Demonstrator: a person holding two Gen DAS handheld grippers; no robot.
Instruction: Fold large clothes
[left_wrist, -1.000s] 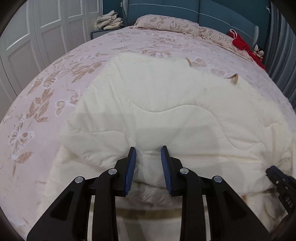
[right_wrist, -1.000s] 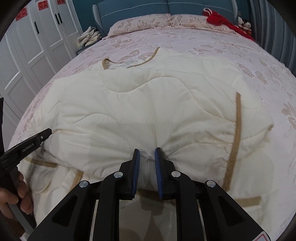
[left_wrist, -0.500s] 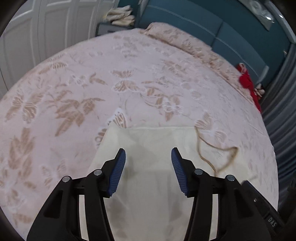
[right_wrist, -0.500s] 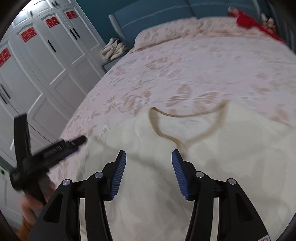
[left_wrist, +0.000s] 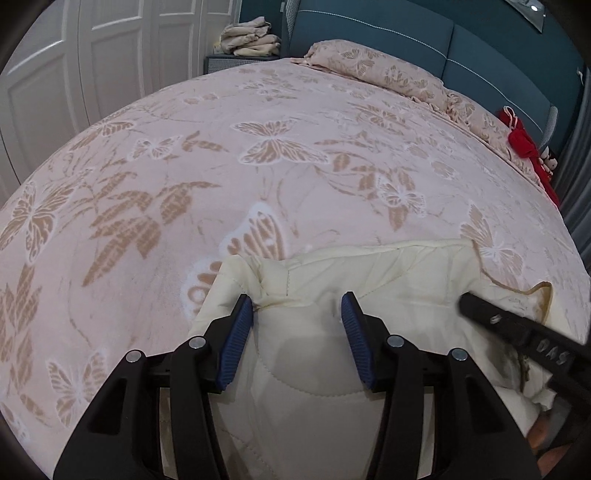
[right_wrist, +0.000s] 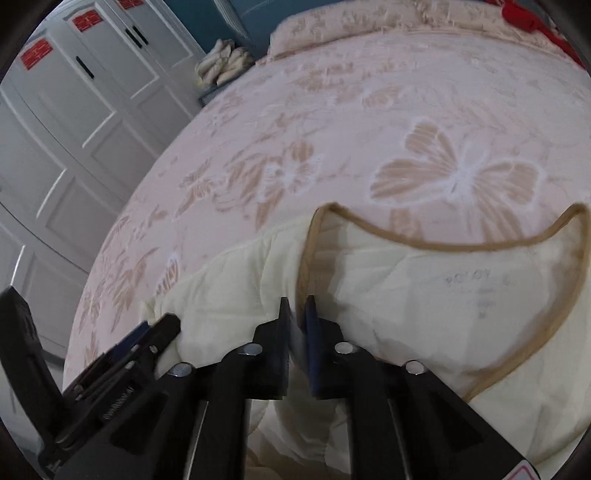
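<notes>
A cream quilted garment (left_wrist: 406, 280) lies on the bed, and its far edge is all that shows past both grippers. My left gripper (left_wrist: 297, 314) stands open over its far left corner. Bunched cloth lies between the blue pads (left_wrist: 242, 325), which do not press on it. In the right wrist view the garment (right_wrist: 424, 295) has a tan-trimmed neckline (right_wrist: 443, 245). My right gripper (right_wrist: 295, 306) is closing, its jaws nearly together on the cloth by that trim. A right finger (left_wrist: 509, 325) crosses the left view, and the left gripper (right_wrist: 159, 328) shows at lower left.
The pink butterfly bedcover (left_wrist: 221, 166) stretches beyond the garment to a pillow (left_wrist: 388, 70) and a teal headboard (left_wrist: 480, 48). A red item (left_wrist: 524, 142) lies at the far right. Folded cloths (left_wrist: 251, 38) sit on a nightstand. White wardrobe doors (right_wrist: 74, 110) stand to the left.
Both grippers moved from the garment's near part to its far edge. The left jaws opened wider. The right jaws opened, then came nearly together at the trimmed neckline.
</notes>
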